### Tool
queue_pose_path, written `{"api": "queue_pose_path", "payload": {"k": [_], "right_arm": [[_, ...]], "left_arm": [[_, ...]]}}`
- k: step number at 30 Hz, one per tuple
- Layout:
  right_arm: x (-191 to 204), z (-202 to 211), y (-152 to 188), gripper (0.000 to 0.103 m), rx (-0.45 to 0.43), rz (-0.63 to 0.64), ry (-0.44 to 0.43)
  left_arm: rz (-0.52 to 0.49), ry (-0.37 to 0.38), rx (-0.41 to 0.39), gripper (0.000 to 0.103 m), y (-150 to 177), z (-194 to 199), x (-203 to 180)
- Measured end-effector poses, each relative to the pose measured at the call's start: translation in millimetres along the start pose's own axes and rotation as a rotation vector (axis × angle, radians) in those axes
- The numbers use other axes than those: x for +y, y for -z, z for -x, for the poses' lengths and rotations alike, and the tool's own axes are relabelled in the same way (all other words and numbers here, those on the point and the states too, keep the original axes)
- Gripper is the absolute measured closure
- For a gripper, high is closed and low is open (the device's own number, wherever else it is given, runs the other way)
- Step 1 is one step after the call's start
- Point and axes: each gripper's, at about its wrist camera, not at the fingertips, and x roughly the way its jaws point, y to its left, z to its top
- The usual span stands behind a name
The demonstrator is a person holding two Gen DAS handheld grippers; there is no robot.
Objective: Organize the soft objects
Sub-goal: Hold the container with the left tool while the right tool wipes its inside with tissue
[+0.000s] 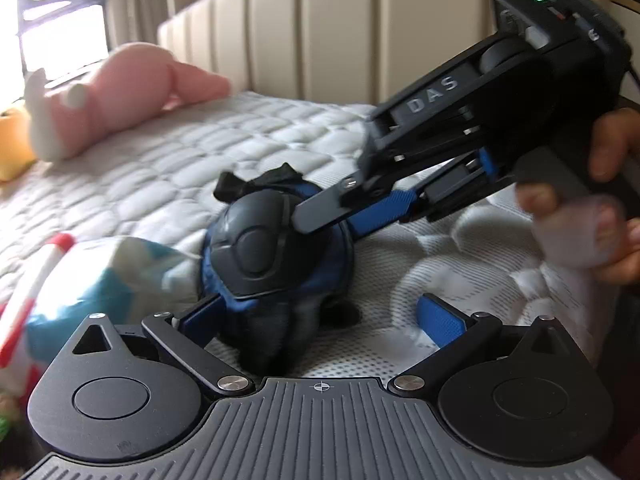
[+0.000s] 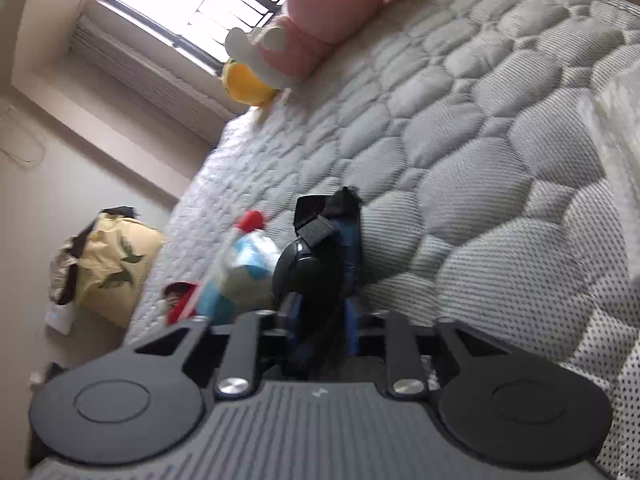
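A dark blue and black soft item with a rounded grey dome lies on the quilted mattress. My right gripper is shut on it; its blue fingers press the dark item from both sides. In the left wrist view that gripper reaches in from the upper right, held by a person's hand. My left gripper stands open around the item's near end, with the item against the left finger and a gap to the right one.
A white, teal and red plush lies just left of the item. A pink plush and a yellow one lie farther off. Padded headboard behind. A yellow bag sits beside the bed.
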Motion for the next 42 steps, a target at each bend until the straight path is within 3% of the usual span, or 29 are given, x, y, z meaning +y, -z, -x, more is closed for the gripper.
{"api": "queue_pose_path", "payload": {"k": [1, 4, 8, 13, 16, 20, 21, 22, 23, 25, 29, 31, 34, 36, 37, 38, 39, 40, 42], "right_arm": [[2.7, 5.6, -2.8, 0.099, -0.002, 0.002, -0.012], [16.8, 31.5, -13.6, 0.100, -0.058, 0.046, 0.002], [31.3, 55.5, -21.5, 0.100, -0.079, 0.036, -0.003], [53.8, 67.4, -22.4, 0.100, -0.089, 0.069, 0.077], [62.8, 51.2, -17.3, 0.098, -0.029, 0.106, 0.083], [73.8, 30.3, -10.2, 0.086, 0.016, 0.183, 0.045], [77.7, 35.7, -10.6, 0.082, -0.003, 0.209, 0.034], [78.7, 42.9, -14.5, 0.064, -0.035, 0.235, 0.041], [78.1, 52.8, -19.2, 0.047, -0.079, 0.257, 0.064], [69.0, 77.1, -30.3, 0.037, -0.193, 0.304, 0.164], [17.8, 104.1, -47.7, 0.034, -0.352, 0.354, 0.525], [-16.0, 107.5, -51.1, 0.034, -0.349, 0.286, 0.612], [-53.9, 101.9, -48.4, 0.037, -0.276, 0.149, 0.534], [-60.4, 85.0, -44.8, 0.042, -0.227, 0.153, 0.510], [-58.9, 74.7, -41.9, 0.056, -0.212, 0.195, 0.535], [-54.2, 63.9, -37.2, 0.079, -0.201, 0.253, 0.572], [-48.2, 55.3, -32.8, 0.091, -0.189, 0.310, 0.593], [-40.5, 49.7, -28.8, 0.096, -0.177, 0.351, 0.580], [-17.2, 47.5, -23.7, 0.096, -0.172, 0.365, 0.476]], "left_arm": [[0.003, -0.029, -0.016, 0.000, 0.1, 3.4, -1.5], [-0.048, -0.080, -0.080, 0.000, 0.5, 11.7, -12.4], [-0.192, -0.154, -0.153, 0.000, -3.7, 9.4, -40.4], [-0.260, -0.150, -0.281, 0.000, -20.4, 14.3, -71.3], [-0.135, -0.095, -0.247, 0.000, -27.6, 15.2, -67.5], [0.117, -0.060, -0.175, 0.000, -22.4, 21.3, -36.8], [0.184, -0.053, -0.156, 0.000, -19.2, 22.8, -26.6], [0.250, -0.049, -0.136, 0.000, -15.7, 23.5, -16.1], [0.305, -0.044, -0.121, 0.000, -12.2, 23.1, -6.9], [0.379, -0.020, -0.109, 0.000, -6.0, 21.8, 7.7], [0.451, 0.080, -0.096, 0.000, 3.8, 13.0, 23.4], [0.459, 0.112, -0.079, 0.000, 8.7, 7.5, 27.2], [0.414, 0.122, -0.056, 0.000, 2.5, -3.8, 22.2], [0.359, 0.156, -0.063, 0.000, -5.9, -10.0, 16.8], [0.333, 0.167, -0.064, 0.000, -8.3, -12.2, 14.6], [0.310, 0.170, -0.060, 0.000, -10.0, -13.8, 12.6], [0.296, 0.163, -0.055, 0.000, -10.1, -14.2, 10.7], [0.291, 0.151, -0.052, 0.000, -7.7, -12.3, 9.4], [0.286, 0.129, -0.051, 0.000, -0.7, -6.6, 7.5]]}}
